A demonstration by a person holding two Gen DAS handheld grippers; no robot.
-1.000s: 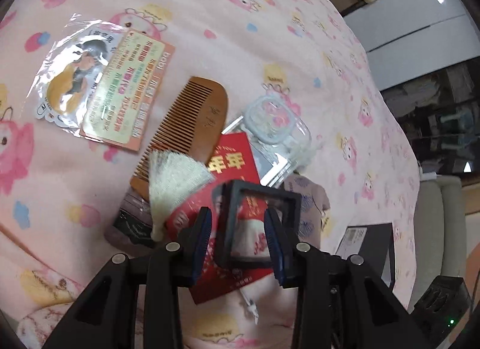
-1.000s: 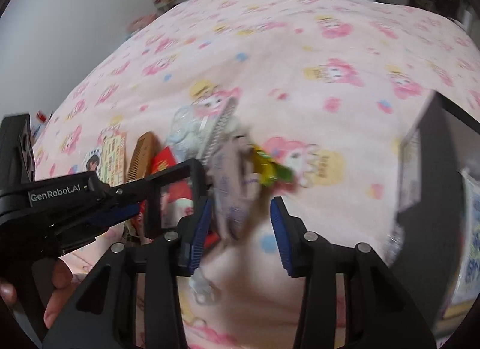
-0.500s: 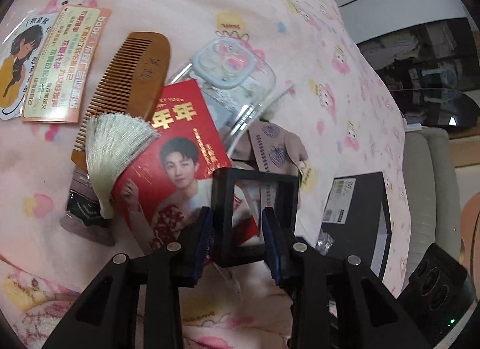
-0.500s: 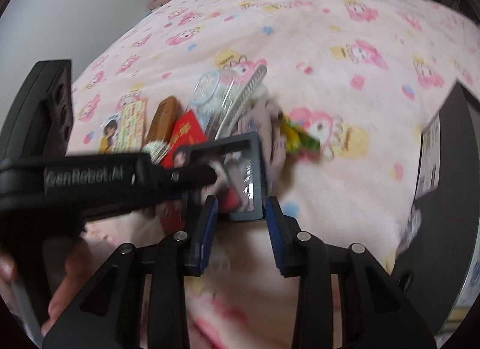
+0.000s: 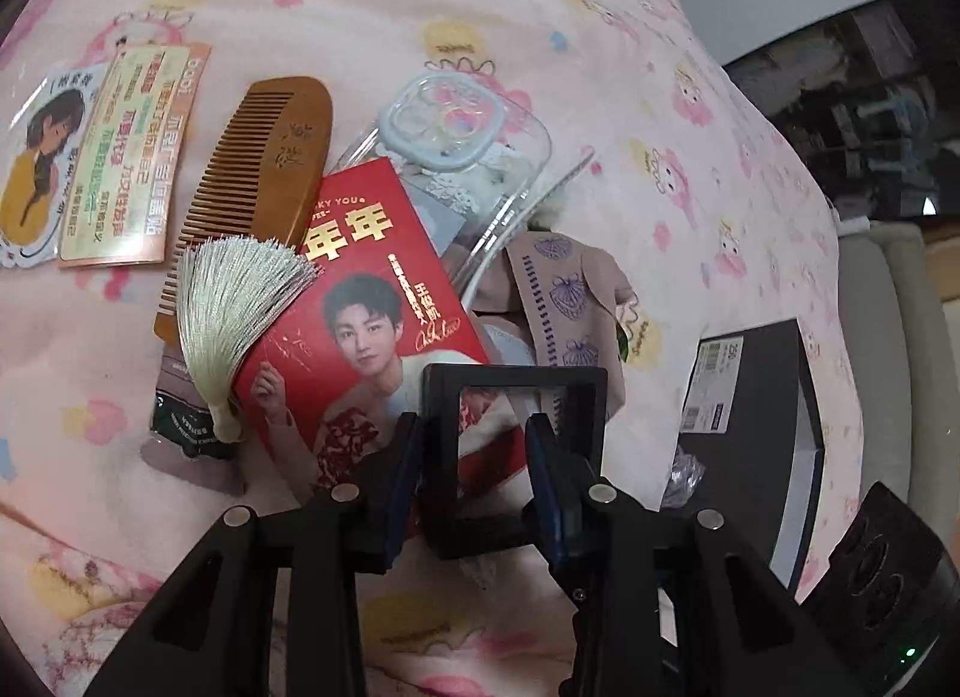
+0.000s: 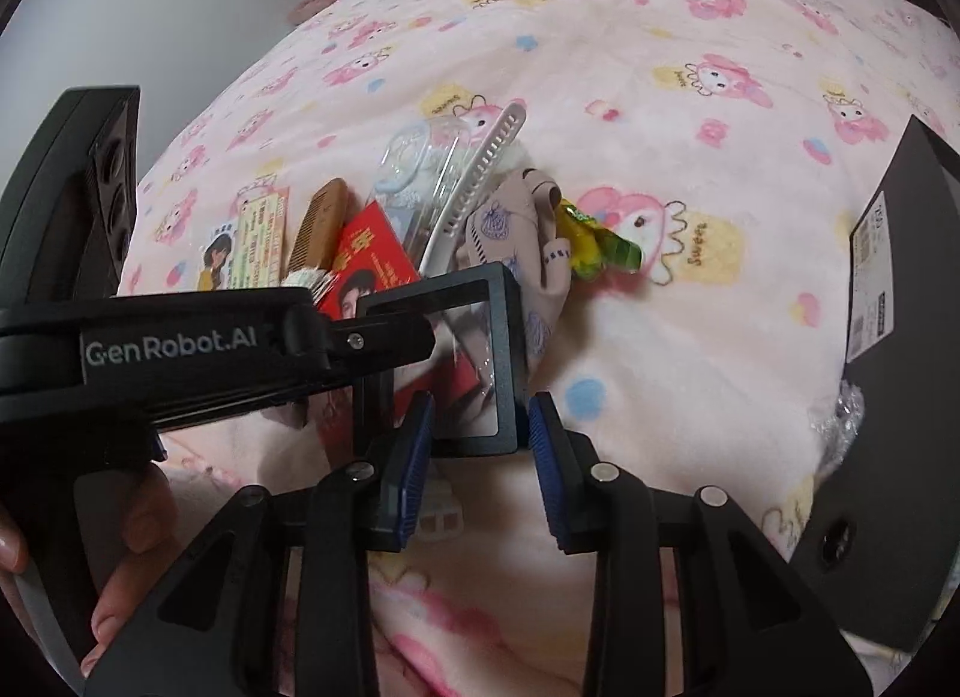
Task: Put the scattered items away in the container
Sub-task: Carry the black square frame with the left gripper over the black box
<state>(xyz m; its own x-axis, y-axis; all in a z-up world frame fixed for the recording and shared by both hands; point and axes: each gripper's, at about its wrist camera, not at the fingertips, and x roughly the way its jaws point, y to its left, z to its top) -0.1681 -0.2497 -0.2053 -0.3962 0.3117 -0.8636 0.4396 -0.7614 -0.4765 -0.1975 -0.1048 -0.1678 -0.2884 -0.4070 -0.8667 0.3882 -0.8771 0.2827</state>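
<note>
the black frame (image 5: 513, 391) with its clear window sits between the left gripper (image 5: 474, 445) pads, clamped at its lower edge. the right gripper (image 6: 480, 442) brackets the same frame, jaws narrow; contact cannot be told. "genrobot.ai" reads on the left tool; "lucky you" tops the red card (image 5: 366, 277) ahead of the left jaws.

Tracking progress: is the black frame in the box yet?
Out. The left claw holds the frame above the blanket; the box lies apart.

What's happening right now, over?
Left gripper shut on frame. Right gripper open around it. Box to the right, path clear.
</note>
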